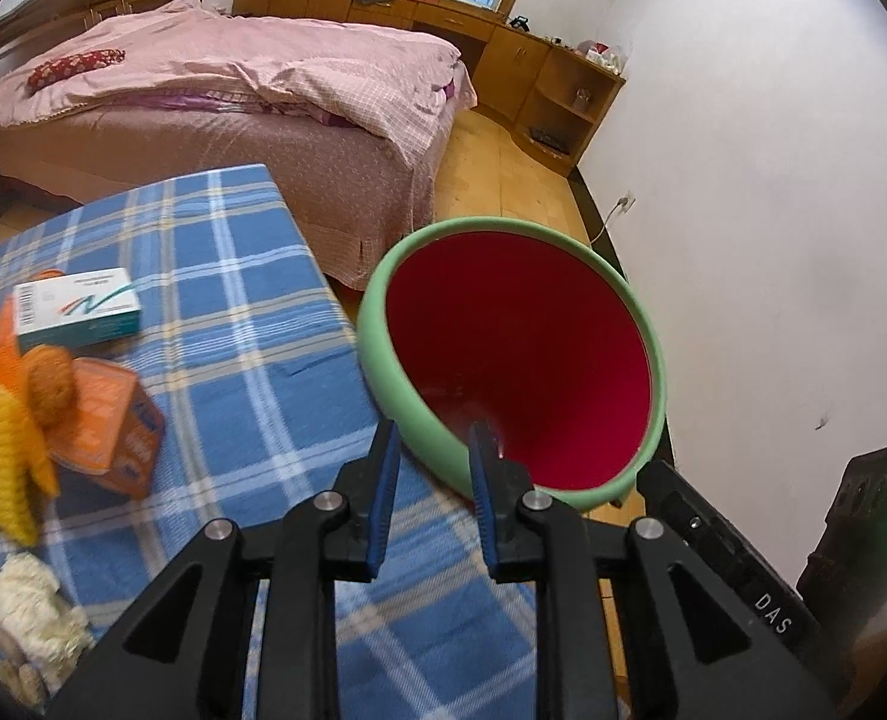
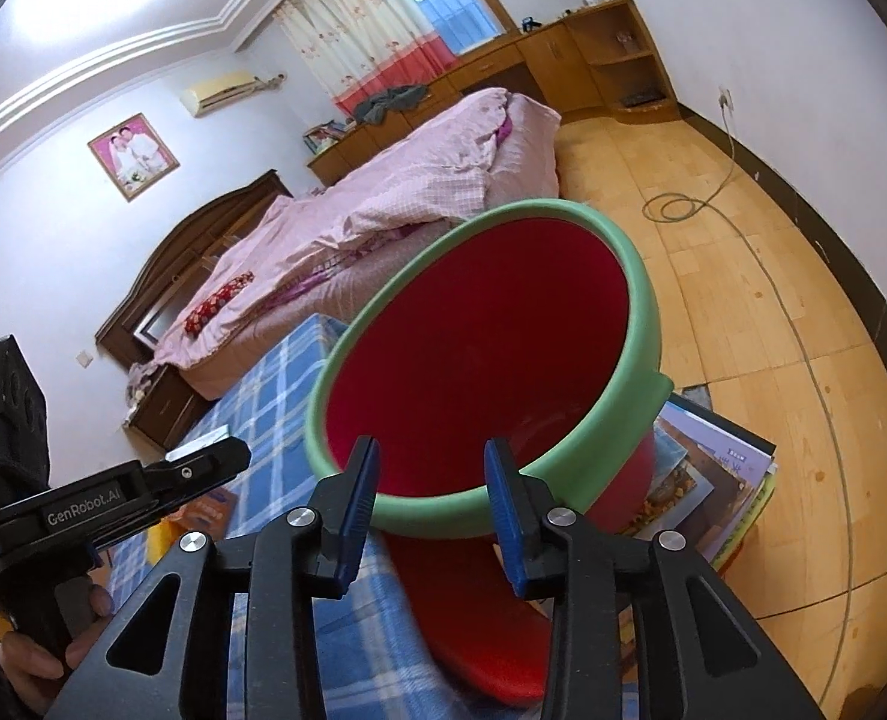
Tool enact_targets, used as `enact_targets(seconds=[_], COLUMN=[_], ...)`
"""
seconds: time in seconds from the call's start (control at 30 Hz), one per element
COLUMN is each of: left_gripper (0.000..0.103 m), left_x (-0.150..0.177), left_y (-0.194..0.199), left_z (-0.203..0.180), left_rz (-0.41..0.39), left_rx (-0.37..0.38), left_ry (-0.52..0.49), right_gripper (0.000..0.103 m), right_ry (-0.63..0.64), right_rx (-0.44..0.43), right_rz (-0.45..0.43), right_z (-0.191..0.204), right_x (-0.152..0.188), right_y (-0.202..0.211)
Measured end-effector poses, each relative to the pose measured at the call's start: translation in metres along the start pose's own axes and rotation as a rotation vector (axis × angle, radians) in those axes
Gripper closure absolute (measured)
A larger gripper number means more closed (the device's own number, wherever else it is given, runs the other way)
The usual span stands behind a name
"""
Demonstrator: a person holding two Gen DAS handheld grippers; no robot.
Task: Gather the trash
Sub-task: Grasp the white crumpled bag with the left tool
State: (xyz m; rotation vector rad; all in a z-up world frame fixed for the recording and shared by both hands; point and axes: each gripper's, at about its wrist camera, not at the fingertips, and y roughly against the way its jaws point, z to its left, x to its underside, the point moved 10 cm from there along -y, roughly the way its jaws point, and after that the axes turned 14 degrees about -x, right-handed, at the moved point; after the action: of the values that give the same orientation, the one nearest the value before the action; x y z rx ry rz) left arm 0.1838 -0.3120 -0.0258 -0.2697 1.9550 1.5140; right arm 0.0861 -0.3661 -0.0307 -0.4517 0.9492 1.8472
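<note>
Left gripper (image 1: 431, 450): jaws clenched astride the near rim of the round red plastic bin with a green rim (image 1: 521, 360), one finger outside the wall, one inside. The bin is tilted, mouth toward the gripper, beside the blue plaid-covered table (image 1: 233, 312).

Right gripper (image 2: 431, 468): jaws parted, grasping nothing; the bin's (image 2: 479, 360) near rim lies just beyond the fingertips.

Left of the left gripper lie a white-and-teal carton (image 1: 77, 306), an orange carton (image 1: 119, 432) and crumpled white tissue (image 1: 35, 624).

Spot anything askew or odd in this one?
Yes: the red bin with a green rim is tilted, its mouth tipped toward the cameras, beside the blue plaid table. The left gripper straddles its rim.
</note>
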Motion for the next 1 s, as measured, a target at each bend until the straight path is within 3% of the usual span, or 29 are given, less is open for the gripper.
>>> enact_targets(seconds=[0.37, 0.53, 0.9, 1.0], left_gripper=[0.071, 0.064, 0.064, 0.059], left_x=[0.018, 0.031, 0.065, 0.072], left_y=[0.041, 0.054, 0.054, 0.050], left_z=[0.047, 0.074, 0.161, 0.180], left_rz=[-0.035, -0.045, -0.021, -0.008], left_rx=[-0.062, -0.104, -0.287, -0.327], left_ry=[0.032, 0.050, 0.152, 0.180], right_gripper=[0.060, 0.052, 0.046, 0.046], right_ry=[0.051, 0.071, 0.094, 0.099], right_rx=[-0.038, -0.040, -0.044, -0.044], right_rz=[0.019, 0.041, 0.112, 0.125], right_z=[0.043, 0.058, 0.076, 0.080], right_x=[0.015, 0.026, 0.056, 0.061], right_y=[0.009, 0.008, -0.005, -0.009])
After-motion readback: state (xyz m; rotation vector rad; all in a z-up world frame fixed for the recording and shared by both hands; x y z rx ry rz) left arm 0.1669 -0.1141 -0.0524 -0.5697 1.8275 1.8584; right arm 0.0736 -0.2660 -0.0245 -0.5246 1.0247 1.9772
